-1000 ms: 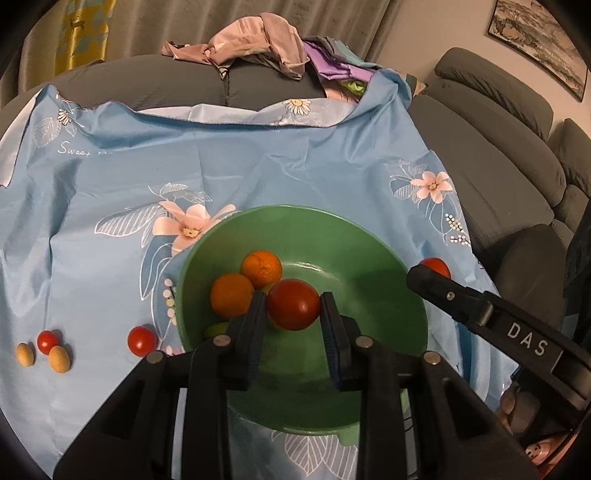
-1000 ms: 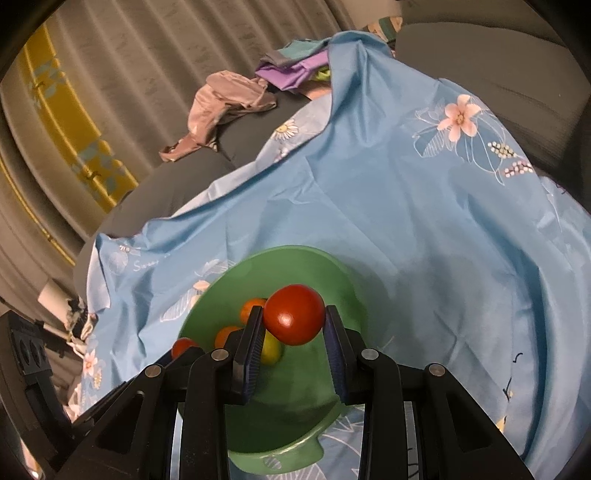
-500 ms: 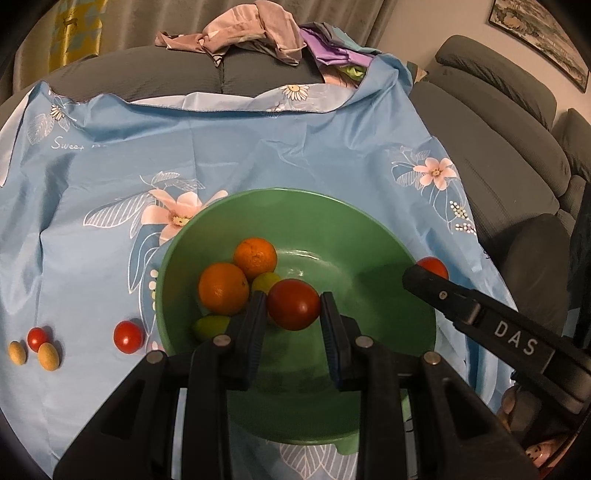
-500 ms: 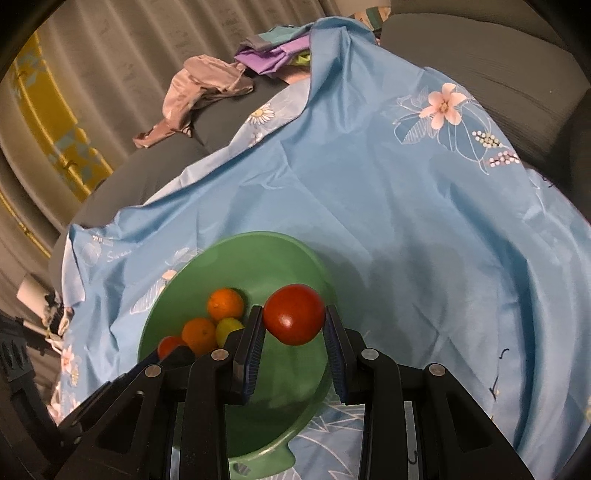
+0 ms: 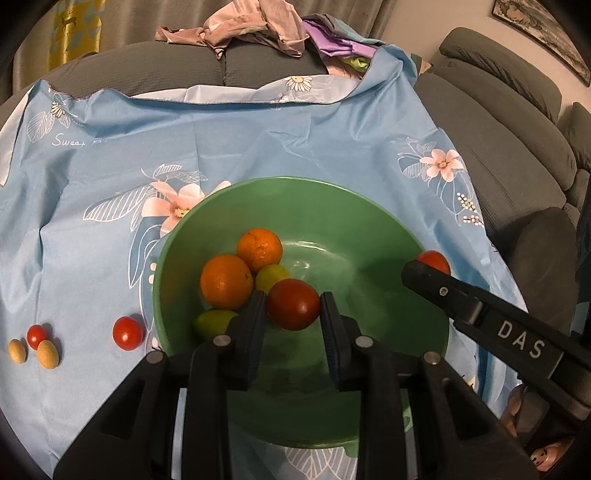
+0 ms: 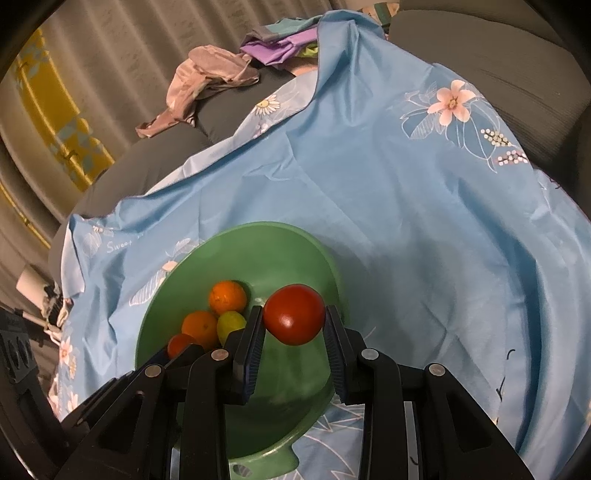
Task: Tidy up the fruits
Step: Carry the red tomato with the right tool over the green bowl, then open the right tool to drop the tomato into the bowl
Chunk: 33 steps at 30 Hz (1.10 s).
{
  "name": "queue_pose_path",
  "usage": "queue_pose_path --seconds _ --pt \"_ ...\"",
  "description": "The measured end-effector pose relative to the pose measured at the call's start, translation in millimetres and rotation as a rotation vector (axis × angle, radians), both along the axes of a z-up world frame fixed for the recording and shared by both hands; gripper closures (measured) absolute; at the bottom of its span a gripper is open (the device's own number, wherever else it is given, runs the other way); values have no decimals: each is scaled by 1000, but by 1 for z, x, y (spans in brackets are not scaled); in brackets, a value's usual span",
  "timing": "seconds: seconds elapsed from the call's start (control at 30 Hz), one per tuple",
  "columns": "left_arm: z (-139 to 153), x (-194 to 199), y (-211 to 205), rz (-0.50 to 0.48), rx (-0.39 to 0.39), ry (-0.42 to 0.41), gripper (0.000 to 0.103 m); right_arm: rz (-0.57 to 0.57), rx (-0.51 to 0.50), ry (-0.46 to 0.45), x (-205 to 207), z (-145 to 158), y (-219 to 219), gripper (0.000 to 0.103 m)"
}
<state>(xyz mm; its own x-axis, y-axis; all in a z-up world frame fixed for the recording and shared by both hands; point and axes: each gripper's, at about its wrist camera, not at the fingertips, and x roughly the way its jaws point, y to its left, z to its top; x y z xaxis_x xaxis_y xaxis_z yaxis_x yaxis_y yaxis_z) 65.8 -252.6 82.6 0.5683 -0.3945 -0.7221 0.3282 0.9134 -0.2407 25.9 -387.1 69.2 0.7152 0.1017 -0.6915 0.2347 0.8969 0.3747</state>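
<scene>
In the left wrist view my left gripper (image 5: 292,300) is shut on a red tomato (image 5: 293,304), held over the green bowl (image 5: 295,181). Two oranges (image 5: 226,281) and two small green fruits (image 5: 271,276) lie in the bowl. My right gripper (image 6: 293,314) is shut on a second red tomato (image 6: 294,319), above the bowl's (image 6: 266,226) right side. That tomato (image 5: 434,258) also peeks out behind the right finger at the bowl's right rim. On the cloth left of the bowl lie two small tomatoes (image 5: 128,332) and two tan oval fruits (image 5: 48,353).
A blue flowered cloth (image 5: 258,140) covers a grey sofa (image 5: 517,147). Crumpled clothes (image 5: 251,18) lie along the backrest behind it. The cloth's right edge falls off just beyond the bowl. Curtains (image 6: 92,55) hang at the back.
Both grippers still hold their tomatoes. The bowl now looks slightly larger and nearer in the left wrist view. The right wrist view has tilted a little, showing more of the fruit inside.
</scene>
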Motion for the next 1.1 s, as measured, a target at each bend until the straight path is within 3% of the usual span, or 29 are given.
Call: queue_pose_path --seconds 1.1 --pt "-10 4 -3 8 12 25 74 45 -19 24 6 -5 10 69"
